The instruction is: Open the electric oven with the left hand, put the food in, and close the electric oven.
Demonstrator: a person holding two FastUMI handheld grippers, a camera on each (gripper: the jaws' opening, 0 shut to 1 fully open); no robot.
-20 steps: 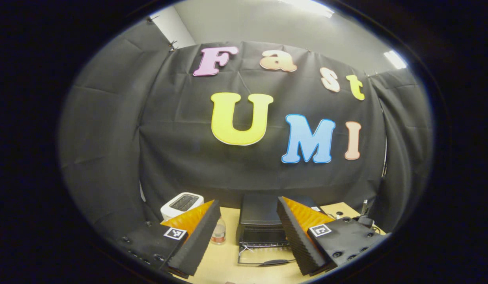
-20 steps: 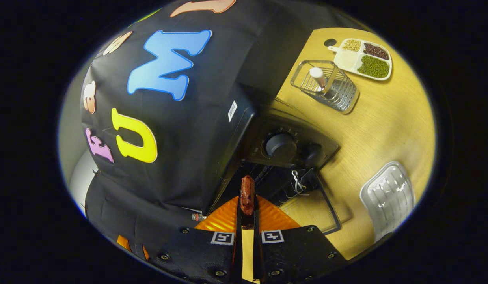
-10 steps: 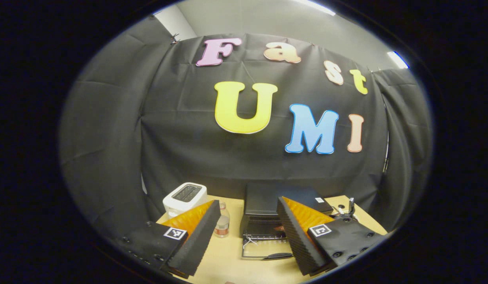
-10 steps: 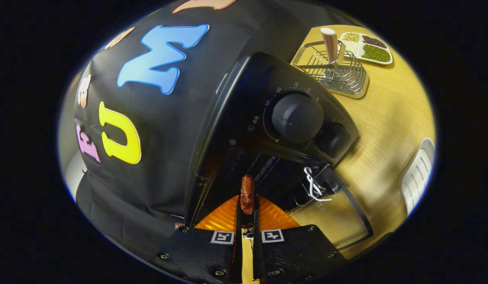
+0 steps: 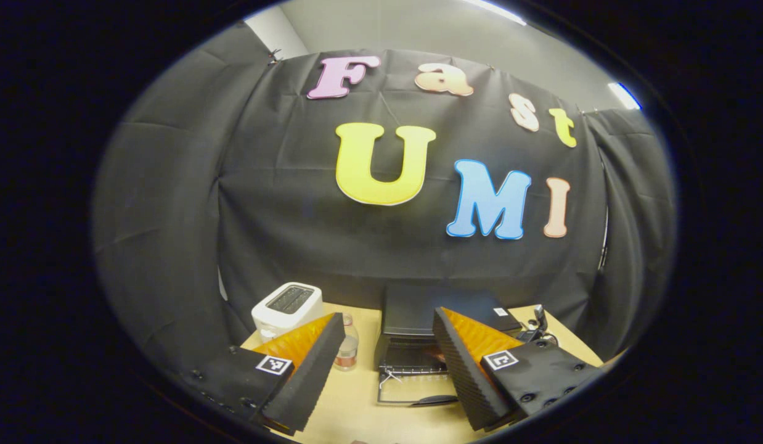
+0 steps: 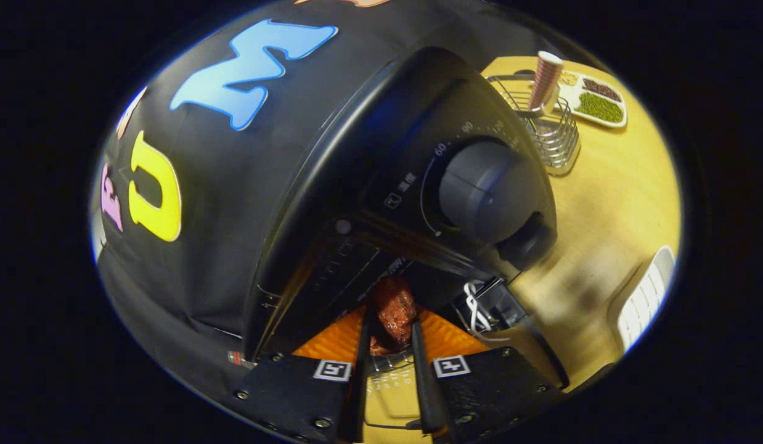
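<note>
- Black cloth is hung as the booth's wall behind a light wooden table (image 5: pixel 357 407), and a grey ceiling with a bright light strip is seen above it in the left gripper view.
- A black electric oven (image 5: pixel 418 320) is set on the table against the cloth, and its glass door (image 5: pixel 412 390) is folded down flat toward the camera in the left gripper view.
- A white toaster (image 5: pixel 287 304) is placed to the left of the oven, and a small clear bottle (image 5: pixel 346 346) is stood between the two.
- The left gripper (image 5: pixel 391 370) is held back from the oven with its fingers spread wide apart; nothing is held between them.
- In the right gripper view, the oven (image 6: pixel 357 154) is seen from very close and tilted, with its large round knob (image 6: pixel 480 191) and a smaller knob (image 6: pixel 526 240) on the control panel.
- The right gripper (image 6: pixel 389 333) is brought up to the oven's open mouth, and its fingers are parted a little.
- A dark red piece of food (image 6: pixel 394 311) is seen between the right gripper's fingertips at the opening; whether both fingers press on it cannot be told.
- A wire basket (image 6: pixel 551 132) with a striped cup (image 6: pixel 545 77) in it is seen on the table beyond the oven.
- A white divided tray (image 6: pixel 597 102) of beans lies just past the basket.
- A pale ridged tray (image 6: pixel 646 296) is seen at the right edge of that view.
</note>
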